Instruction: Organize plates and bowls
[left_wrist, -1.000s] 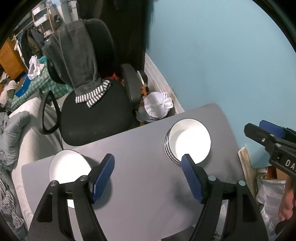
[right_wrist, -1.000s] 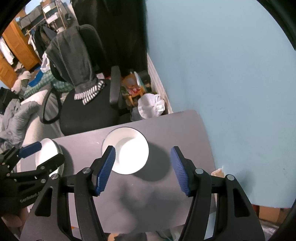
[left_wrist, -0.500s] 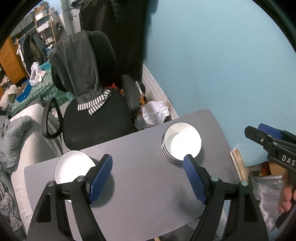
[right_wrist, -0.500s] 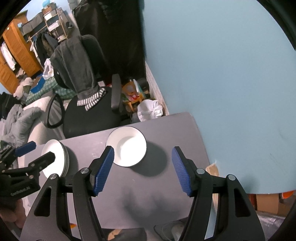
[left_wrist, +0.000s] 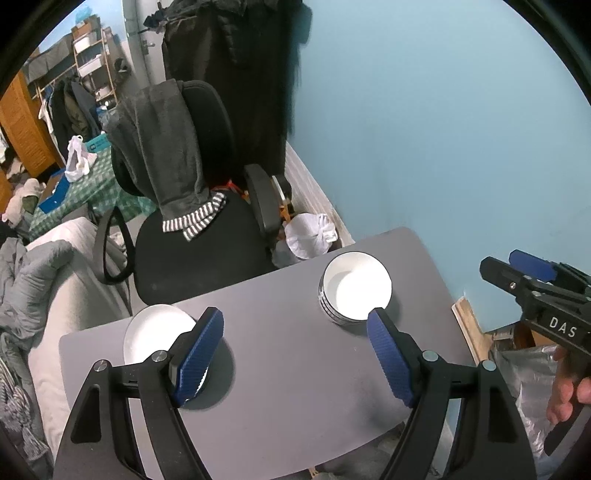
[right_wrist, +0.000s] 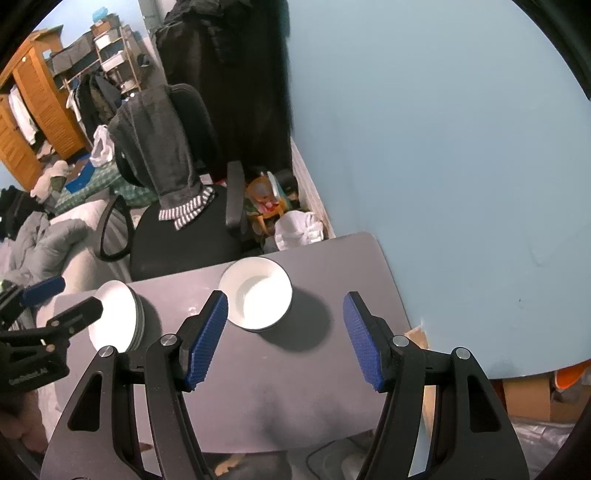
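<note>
Grey laminate forms the desk (left_wrist: 295, 373), a small top with rounded corners, seen from above by both cameras. Two white stacks are carried on it. A stack of bowls (left_wrist: 355, 288) is set near the far right part of the desk, a little in from the far edge, with a bare strip left between it and the right edge. A stack of plates (left_wrist: 157, 332) is set at the far left corner, its rim almost at the far edge. The two stacks are well apart, and a wide bare stretch of desk is left between them and toward the near edge.

Both grippers are held above the desk, pointed steeply down. The left gripper (left_wrist: 295, 350) is spread wide, nothing lying between its blue fingers (left_wrist: 199, 354); in its own view the left finger overlaps the plates, but no contact can be seen. The right gripper (right_wrist: 284, 336) is parted too and empty, with its fingers (right_wrist: 207, 336) framing the bare desk just in front of the bowls (right_wrist: 255, 297).

Beyond the far edge a black chair (left_wrist: 199, 236) draped with a grey garment is pushed close. A blue wall (left_wrist: 443, 129) runs along the right side, close to the desk's right edge, so little room is left there.
</note>
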